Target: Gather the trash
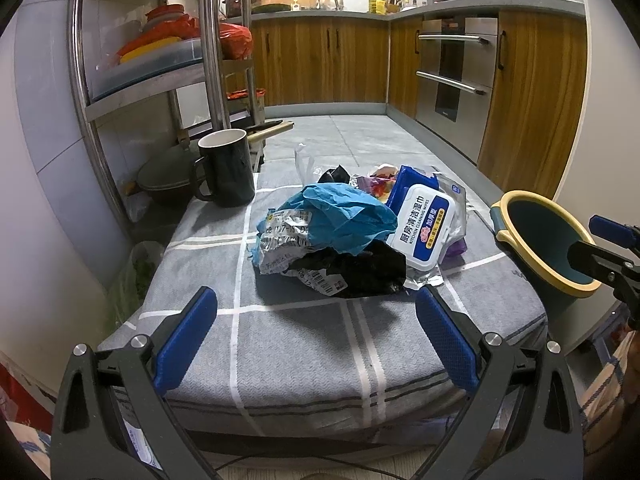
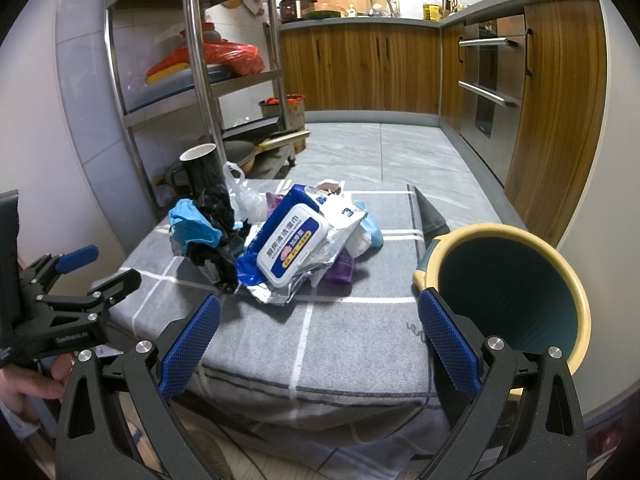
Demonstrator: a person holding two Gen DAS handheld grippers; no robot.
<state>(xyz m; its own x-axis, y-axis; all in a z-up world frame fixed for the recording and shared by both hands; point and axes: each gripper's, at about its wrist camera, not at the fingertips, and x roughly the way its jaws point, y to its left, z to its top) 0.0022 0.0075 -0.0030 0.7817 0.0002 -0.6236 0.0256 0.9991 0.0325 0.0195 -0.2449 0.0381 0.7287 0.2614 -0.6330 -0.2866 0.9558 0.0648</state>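
A pile of trash lies on a grey checked cloth [image 1: 304, 344]: crumpled blue paper [image 1: 340, 216], a black bag [image 1: 360, 268], a foil wrapper [image 1: 280, 240] and a wipes pack [image 1: 420, 232]. The wipes pack also shows in the right wrist view [image 2: 290, 246]. A teal bin with a yellow rim [image 1: 548, 248] stands at the right; it also shows in the right wrist view [image 2: 508, 292]. My left gripper [image 1: 316, 332] is open and empty, just short of the pile. My right gripper [image 2: 318, 340] is open and empty, between the pile and the bin.
A black mug [image 1: 226, 166] stands at the cloth's far left corner. A steel shelf rack [image 1: 160, 80] with pots stands at the left. Wooden cabinets [image 1: 320, 64] and an oven [image 1: 452, 76] line the back and right. Grey floor tiles lie beyond.
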